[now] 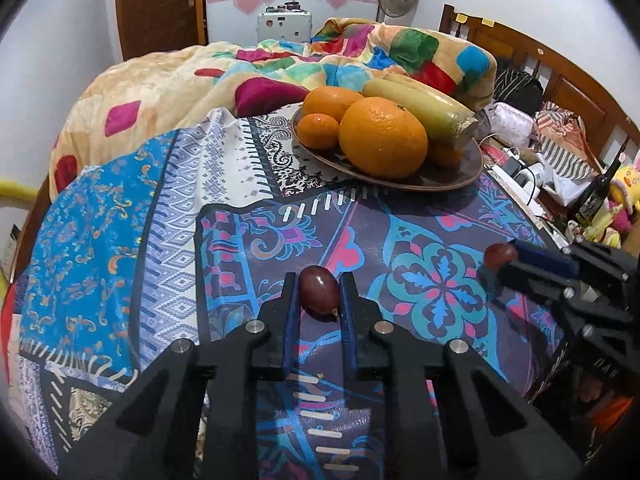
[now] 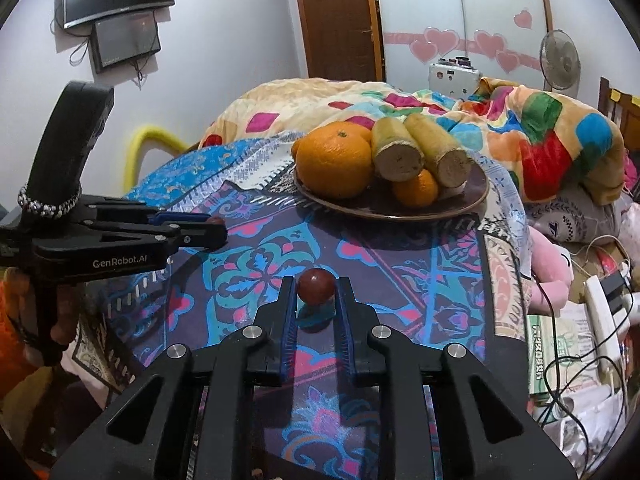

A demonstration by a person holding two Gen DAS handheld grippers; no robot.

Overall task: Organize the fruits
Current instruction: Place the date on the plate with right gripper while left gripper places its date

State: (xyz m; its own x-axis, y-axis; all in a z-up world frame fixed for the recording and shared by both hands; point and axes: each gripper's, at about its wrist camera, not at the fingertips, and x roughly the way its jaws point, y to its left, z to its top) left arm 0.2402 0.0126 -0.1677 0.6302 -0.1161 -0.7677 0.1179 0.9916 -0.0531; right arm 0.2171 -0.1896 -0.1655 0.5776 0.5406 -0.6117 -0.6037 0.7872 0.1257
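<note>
Both grippers are over a patterned cloth [image 1: 400,240], each shut on a dark red grape. In the left wrist view my left gripper [image 1: 319,279] pinches an oval grape [image 1: 318,298] between its blue pads, just above the cloth. To its right, my right gripper [image 1: 509,258] grips a second grape [image 1: 495,255]. The right wrist view shows that round grape [image 2: 315,289] in the right gripper [image 2: 316,280], with the left gripper [image 2: 218,227] at the left. Beyond them a brown plate [image 1: 464,176] holds a large orange [image 1: 382,136], smaller oranges and two pale yellow stalk pieces [image 2: 436,148].
A colourful quilt [image 1: 380,52] is heaped behind the plate. The right side is cluttered with a power strip and cables [image 2: 600,312], a dark bottle [image 1: 600,188] and soft toys. A fan [image 2: 560,60] stands at the back. A hand [image 2: 60,304] holds the left gripper's handle.
</note>
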